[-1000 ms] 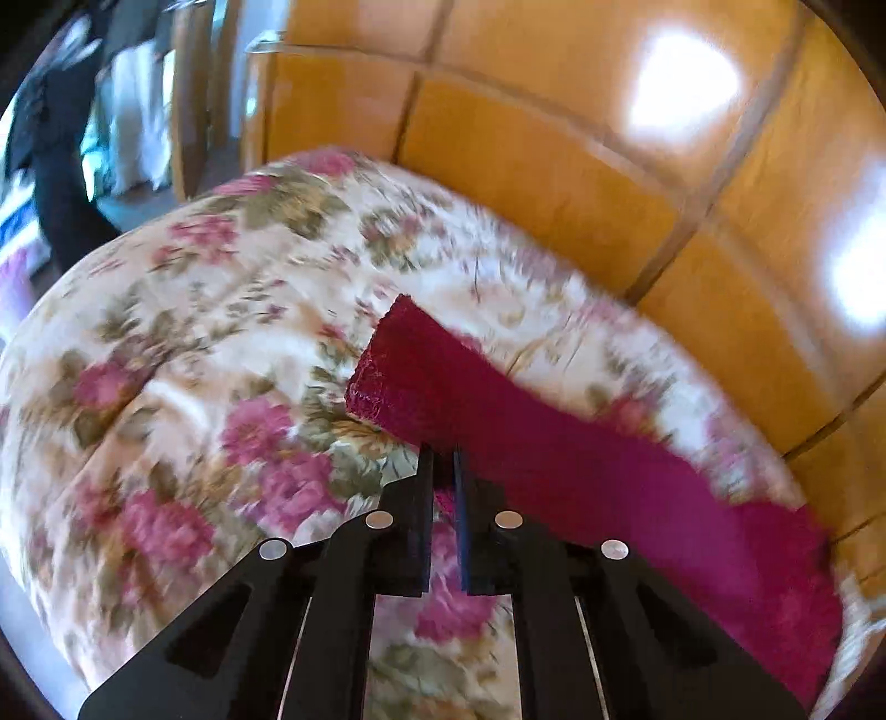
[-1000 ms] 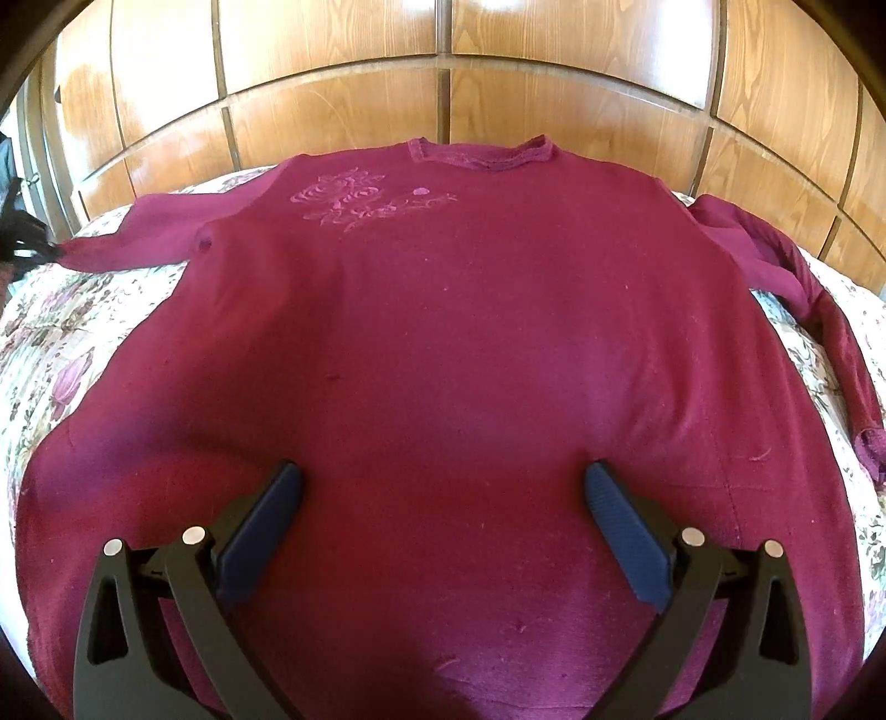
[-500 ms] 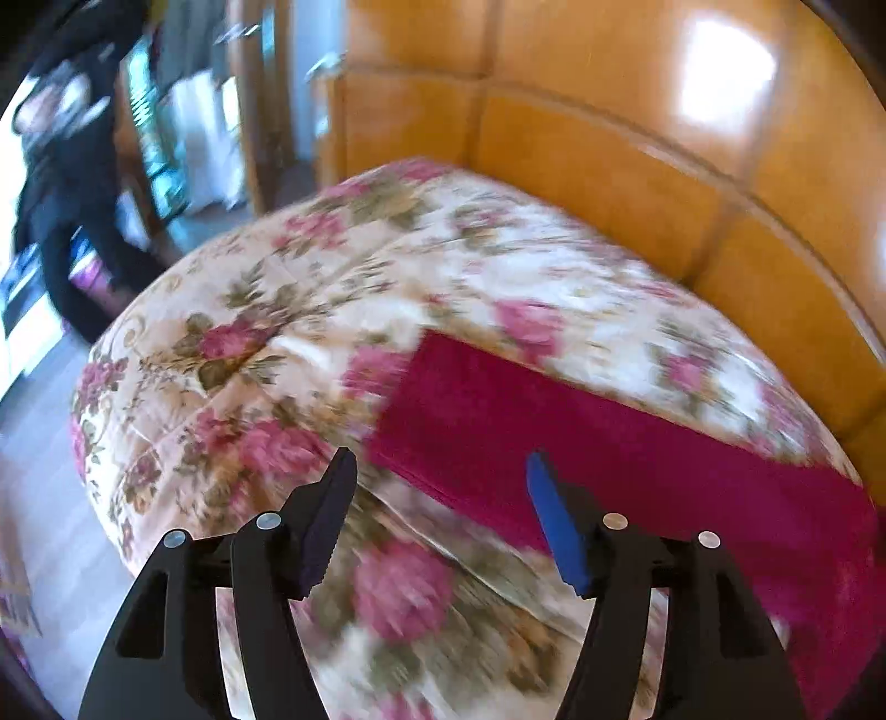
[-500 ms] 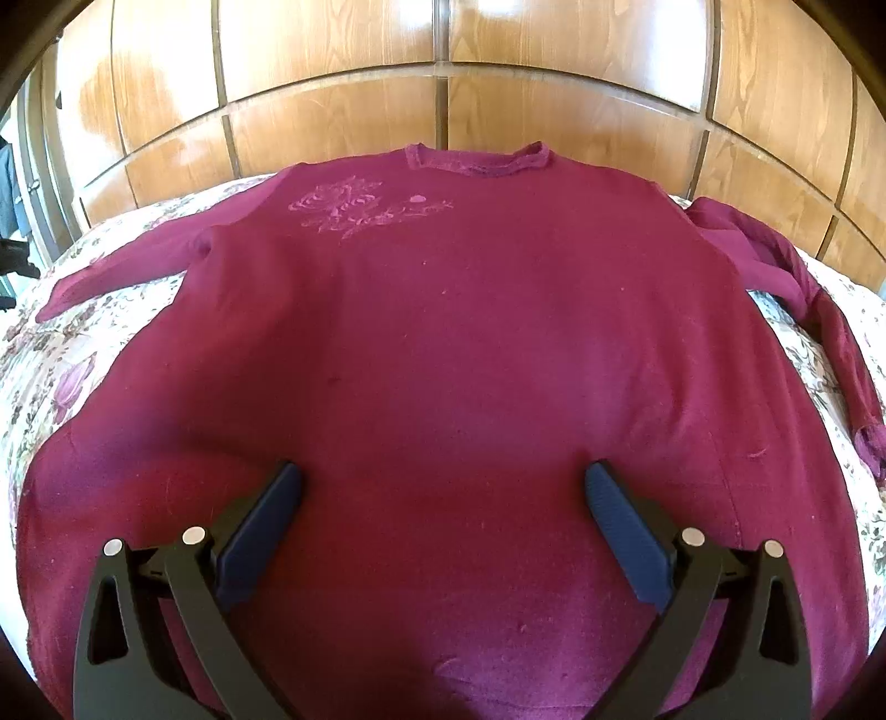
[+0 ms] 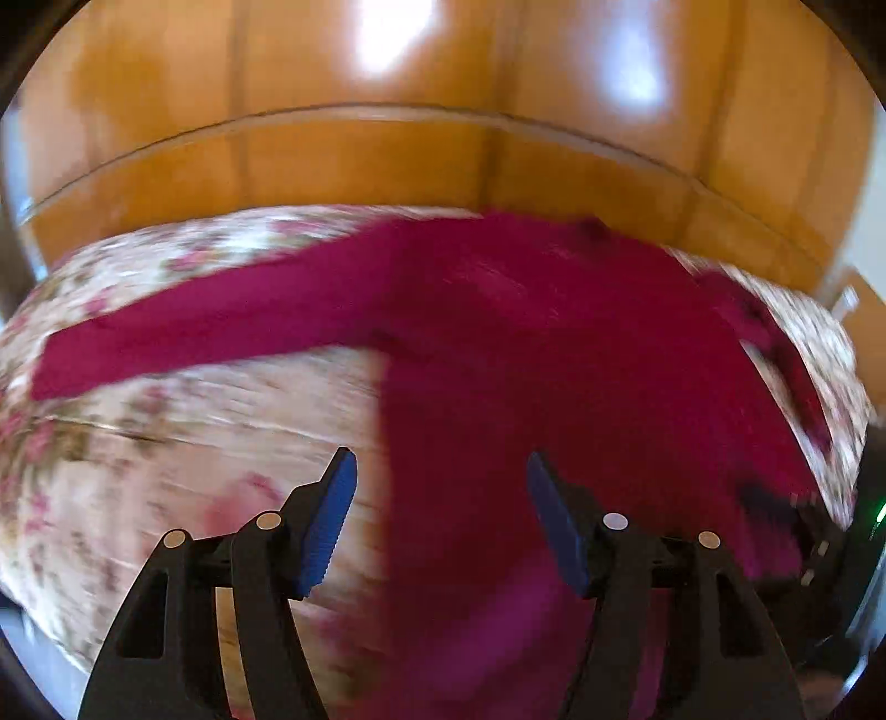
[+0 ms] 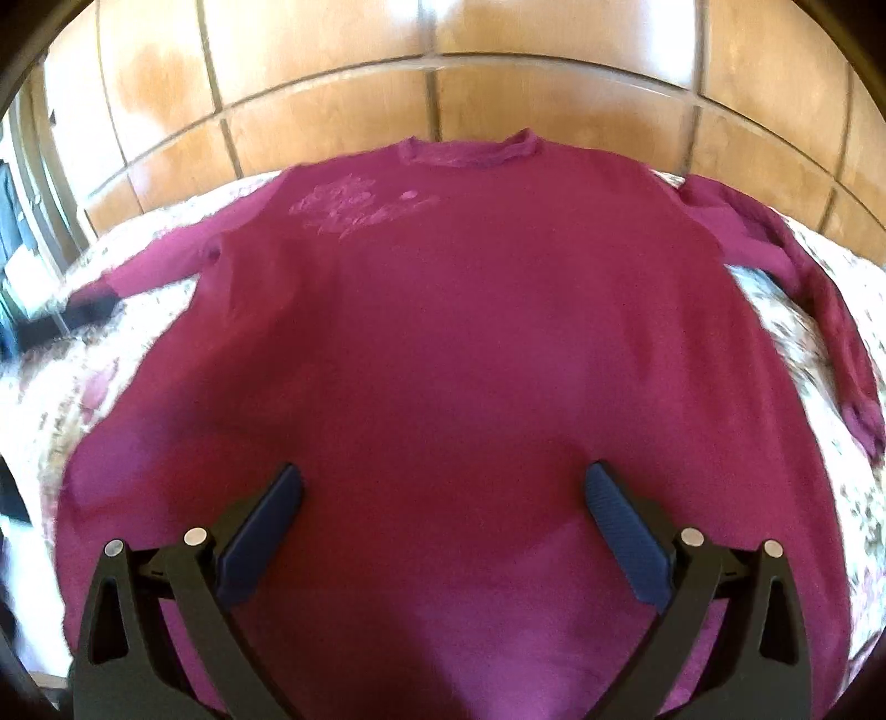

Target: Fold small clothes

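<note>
garment: magenta long-sleeve knit top (image 6: 470,343), flat ahead of both tools
left gripper (image 5: 443,518): wide, empty
right gripper (image 6: 440,526): wide, empty
tip: pinch side edge, fold inward evenly

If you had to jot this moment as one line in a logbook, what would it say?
item: magenta long-sleeved knit sweater flat on floral bedspread | left gripper: open, empty | right gripper: open, empty | folds: none

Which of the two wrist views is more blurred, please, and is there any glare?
Left wrist view: heavy motion smear over the floral bedspread and maroon long-sleeved sweater, with white glare patches on the glossy wooden headboard. Right wrist view: the sweater is fairly sharp, blur only toward the edges, softer sheen on the wood; both show fisheye bending.
</note>
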Tool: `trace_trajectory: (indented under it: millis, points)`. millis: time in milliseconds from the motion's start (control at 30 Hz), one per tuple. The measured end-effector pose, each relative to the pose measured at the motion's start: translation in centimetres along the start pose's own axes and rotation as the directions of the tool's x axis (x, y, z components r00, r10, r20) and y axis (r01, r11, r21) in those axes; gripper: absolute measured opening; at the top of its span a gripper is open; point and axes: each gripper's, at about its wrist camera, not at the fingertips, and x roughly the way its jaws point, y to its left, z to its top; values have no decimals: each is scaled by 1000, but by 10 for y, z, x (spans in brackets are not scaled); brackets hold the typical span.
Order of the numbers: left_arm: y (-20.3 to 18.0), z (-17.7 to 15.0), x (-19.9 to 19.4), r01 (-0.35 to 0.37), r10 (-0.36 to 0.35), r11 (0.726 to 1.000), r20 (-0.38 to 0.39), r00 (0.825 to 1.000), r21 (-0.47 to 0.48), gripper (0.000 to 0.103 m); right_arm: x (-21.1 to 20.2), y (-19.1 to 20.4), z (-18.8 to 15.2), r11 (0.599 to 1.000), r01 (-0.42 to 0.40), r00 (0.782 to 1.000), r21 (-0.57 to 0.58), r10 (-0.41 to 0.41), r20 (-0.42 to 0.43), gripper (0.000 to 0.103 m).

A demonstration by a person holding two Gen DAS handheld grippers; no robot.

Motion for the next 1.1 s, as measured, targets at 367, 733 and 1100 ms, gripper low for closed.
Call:
trace_trajectory:
  millis: [367,733,1100]
  points:
    - [-59,-26,37,9,0,986,-57,998,166,63,-72,-203,-33,851,149,982,504,-186,24,82]
    - [-62,-35,54,-1,13,987,-73,997,162,79,-42,-210,4,903,401,910,152,-412,48,77]
    - [-56,-38,60,17,-8,990,-63,998,137,87,-65,-268,64,900,389,904,197,-415,108,10]
